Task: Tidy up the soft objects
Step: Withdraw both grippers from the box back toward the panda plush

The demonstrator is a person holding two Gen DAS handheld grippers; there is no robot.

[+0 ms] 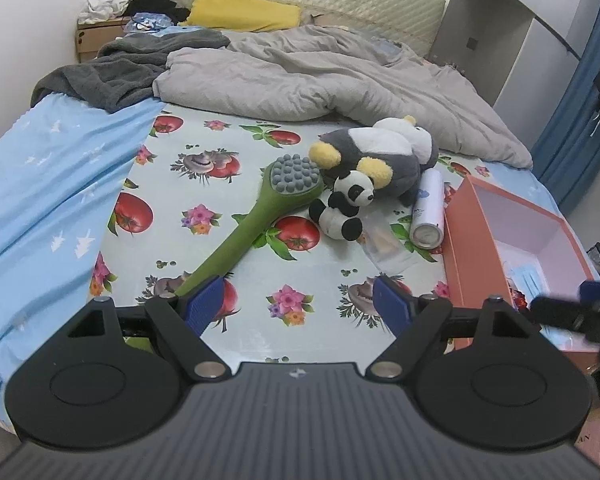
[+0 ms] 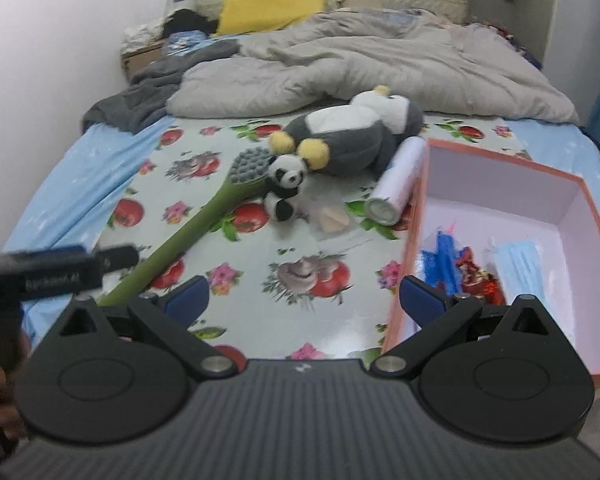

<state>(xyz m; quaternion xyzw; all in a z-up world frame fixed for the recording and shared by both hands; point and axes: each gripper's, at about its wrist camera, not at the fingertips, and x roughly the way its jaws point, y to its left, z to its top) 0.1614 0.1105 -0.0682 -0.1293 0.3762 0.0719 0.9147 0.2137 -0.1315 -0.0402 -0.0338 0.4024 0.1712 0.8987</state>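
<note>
- Hovering over a bed spread with a fruit-and-flower sheet, I have both tools empty: the left gripper stands wide apart with nothing between its blue pads, and the right gripper is spread as wide as it goes, also holding nothing.
- Lying mid-sheet are the soft things to sort: a small panda plush leaning against a larger grey-and-white plush with yellow feet, both just beside a green massage brush.
- Waiting to their right is an open pink box, already holding a blue face mask and some bright wrappers (I cannot make out what they are).
- Judging by looks, the panda is light and squashy; I would pinch its round body rather than a limb, since the fur may slip and the head could flop.
- Resting against the box wall, a white spray can is hard and likely to roll, so I would leave it alone.
- Printing on the can and on the other tool's body is too blurred to read.
</note>
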